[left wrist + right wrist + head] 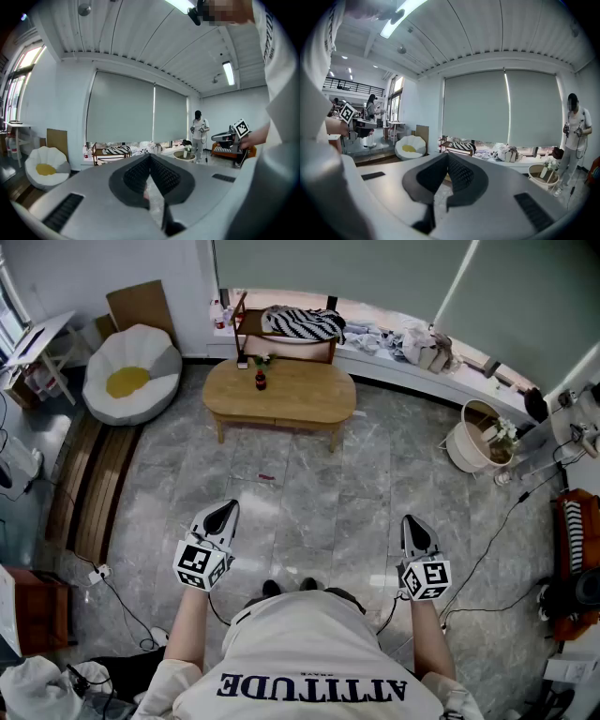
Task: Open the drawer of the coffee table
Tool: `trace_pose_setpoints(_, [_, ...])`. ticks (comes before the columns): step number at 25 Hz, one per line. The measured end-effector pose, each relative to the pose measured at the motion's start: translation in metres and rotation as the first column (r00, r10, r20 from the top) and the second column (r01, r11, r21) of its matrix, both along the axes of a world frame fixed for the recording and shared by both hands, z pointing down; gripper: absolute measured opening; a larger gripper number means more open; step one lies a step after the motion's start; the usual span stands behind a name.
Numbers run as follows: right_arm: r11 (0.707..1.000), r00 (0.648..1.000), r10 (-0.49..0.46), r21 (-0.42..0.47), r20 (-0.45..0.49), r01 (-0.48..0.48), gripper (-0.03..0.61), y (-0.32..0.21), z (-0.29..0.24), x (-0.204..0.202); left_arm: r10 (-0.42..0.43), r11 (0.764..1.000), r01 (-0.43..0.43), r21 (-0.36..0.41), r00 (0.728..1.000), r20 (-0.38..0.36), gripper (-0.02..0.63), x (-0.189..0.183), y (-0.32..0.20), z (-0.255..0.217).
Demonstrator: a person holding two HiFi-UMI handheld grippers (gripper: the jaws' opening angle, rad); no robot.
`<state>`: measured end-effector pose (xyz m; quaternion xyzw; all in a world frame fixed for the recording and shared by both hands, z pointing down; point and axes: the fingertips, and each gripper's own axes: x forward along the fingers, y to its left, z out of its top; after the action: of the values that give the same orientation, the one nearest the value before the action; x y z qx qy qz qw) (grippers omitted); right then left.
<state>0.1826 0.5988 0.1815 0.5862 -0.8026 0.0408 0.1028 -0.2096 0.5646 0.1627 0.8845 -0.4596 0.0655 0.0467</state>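
Approach stage. Both sets of jaws shut, empty: left gripper (227, 509), right gripper (411, 521), well short of the coffee table (279, 392). Next we walk up, locate its drawer.

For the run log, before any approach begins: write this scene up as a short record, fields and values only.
stance: person standing on grey stone floor
coffee table: oval, wooden, ahead, well apart from both grippers
on it: dark bottle, upright
drawer: cannot be made out from here
left gripper: shut, nothing between the jaws
right gripper: shut, nothing between the jaws
left of table: white and yellow beanbag
right of table: pale basket
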Motion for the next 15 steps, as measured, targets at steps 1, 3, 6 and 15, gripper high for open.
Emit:
trace_pose_setpoints(1, [1.0,1.0,0.0,0.0,0.001,0.0,0.018,0.0005,-0.0004,-0.0003,0.0,1.0,0.0,0.0,1.0,0.0,0.017,-0.0007,0.0005,0.002])
trace_pose_setpoints(3, [1.0,1.0,0.001,-0.002,0.001,-0.001,0.018,0.0012,-0.0008,-0.0008,0.0,1.0,0.0,-0.002,1.0,0.0,0.017,-0.0017,0.0013,0.0055])
trace_pose_setpoints(6, [1.0,1.0,0.0,-0.003,0.001,0.0,0.018,0.0006,-0.0003,-0.0002,-0.001,1.0,0.001,-0.006,1.0,0.001,0.017,-0.0012,0.0014,0.0078])
trace_pose_setpoints(15, [1.0,1.0,-0.004,-0.003,0.0,0.004,0.018,0.002,-0.001,0.0012,0.001,1.0,-0.001,-0.012,1.0,0.004,0.017,0.0028,0.002,0.009])
